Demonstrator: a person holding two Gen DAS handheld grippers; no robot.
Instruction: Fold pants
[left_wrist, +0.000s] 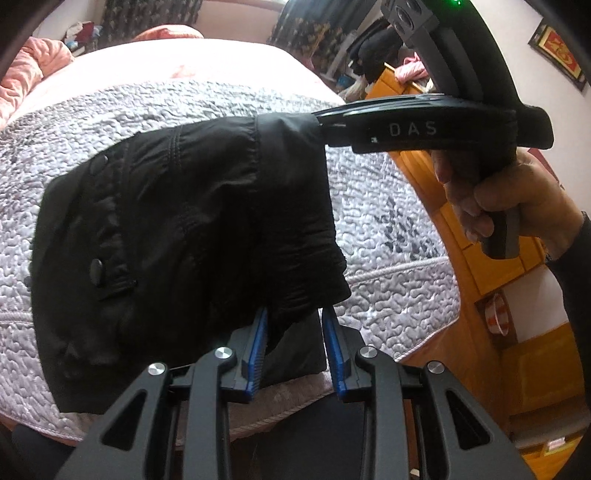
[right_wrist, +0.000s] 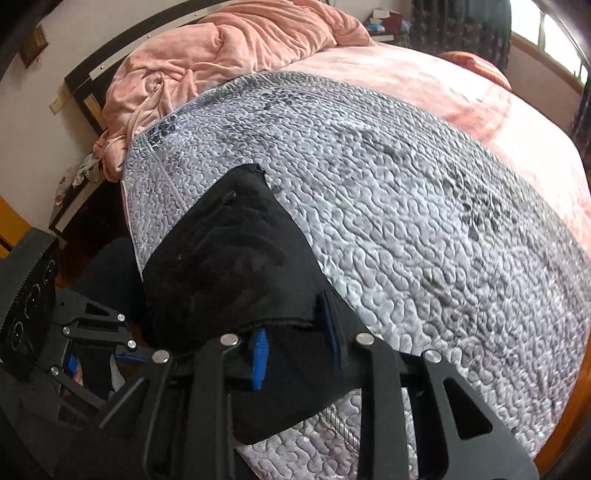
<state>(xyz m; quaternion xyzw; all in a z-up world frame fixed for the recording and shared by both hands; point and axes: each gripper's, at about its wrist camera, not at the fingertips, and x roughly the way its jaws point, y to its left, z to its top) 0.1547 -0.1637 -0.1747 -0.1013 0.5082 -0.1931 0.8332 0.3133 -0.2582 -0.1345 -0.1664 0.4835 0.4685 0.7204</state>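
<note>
The black pants hang bunched and folded over a grey quilted bedspread, stretched between both grippers. In the left wrist view my left gripper is shut on the pants' lower edge, with cloth pinched between its blue pads. My right gripper, held by a hand, is clamped on the upper corner of the same edge. In the right wrist view the right gripper grips the black pants, and cloth drapes over one finger. The left gripper shows at the lower left.
A rumpled pink duvet lies at the head of the bed by the dark headboard. A pink sheet covers the far side. Orange wooden furniture stands beside the bed. A low bedside table stands by the headboard.
</note>
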